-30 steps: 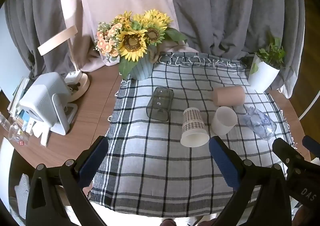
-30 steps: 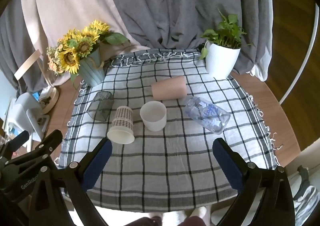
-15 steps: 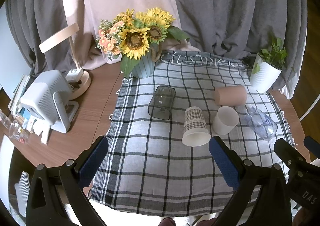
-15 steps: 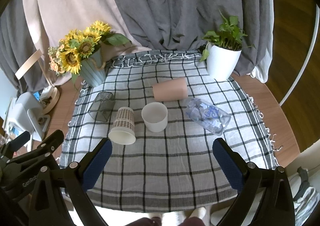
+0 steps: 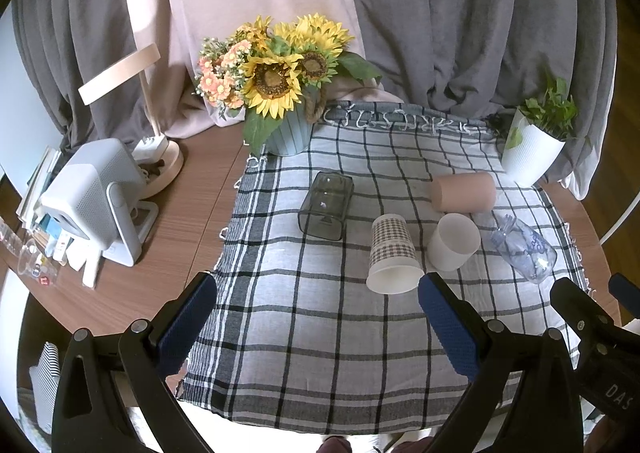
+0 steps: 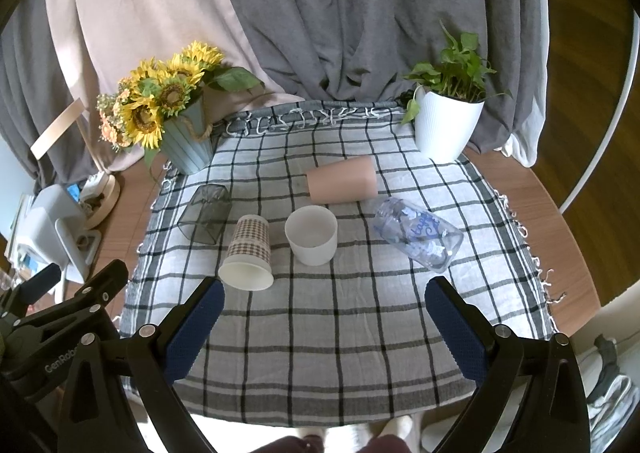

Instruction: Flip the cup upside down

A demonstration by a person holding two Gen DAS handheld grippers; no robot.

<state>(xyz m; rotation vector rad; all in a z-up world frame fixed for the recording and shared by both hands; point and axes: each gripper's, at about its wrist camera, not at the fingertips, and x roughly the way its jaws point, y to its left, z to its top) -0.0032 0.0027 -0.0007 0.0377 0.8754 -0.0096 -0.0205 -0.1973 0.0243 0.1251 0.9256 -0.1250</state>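
Both tongs wide open, holding nothing, hanging over the near edge of the cloth. Left gripper [image 5: 316, 313], right gripper [image 6: 324, 313]. Looks like a staging pose: high and back so every cup is in view before one gets picked.

Five cups on the checked cloth [image 6: 360, 353]. Only the white cup [image 6: 311, 235] stands mouth up, dead centre of the right view at about 12 o'clock from the right gripper; likely the one to flip. The rest lie on their sides: patterned paper cup [image 6: 248, 253] at 11 o'clock, just beside the white one, mouth toward us; smoky glass [image 6: 205, 219] further out at 10 o'clock; pink cup [image 6: 342, 180] behind the white one at 12; clear printed glass [image 6: 418, 239] at 1 o'clock. In the left view the white cup [image 5: 454, 241] sits at 1 o'clock, so my guess is the right gripper has the straighter approach.

Surface: soft wrinkled cloth over a round wooden table [image 6: 520, 189]; a light cup may rock on the folds when set down rim first. Sunflower pot [image 6: 188, 141] at 10 o'clock, white plant pot [image 6: 446, 129] at 1, both at the far edge, well apart from the cups. Desk lamp [image 5: 152, 157] and a white box device [image 5: 92, 197] off the cloth to the left. Grey and pink curtains [image 6: 360, 13] behind, dark wood floor on the right.
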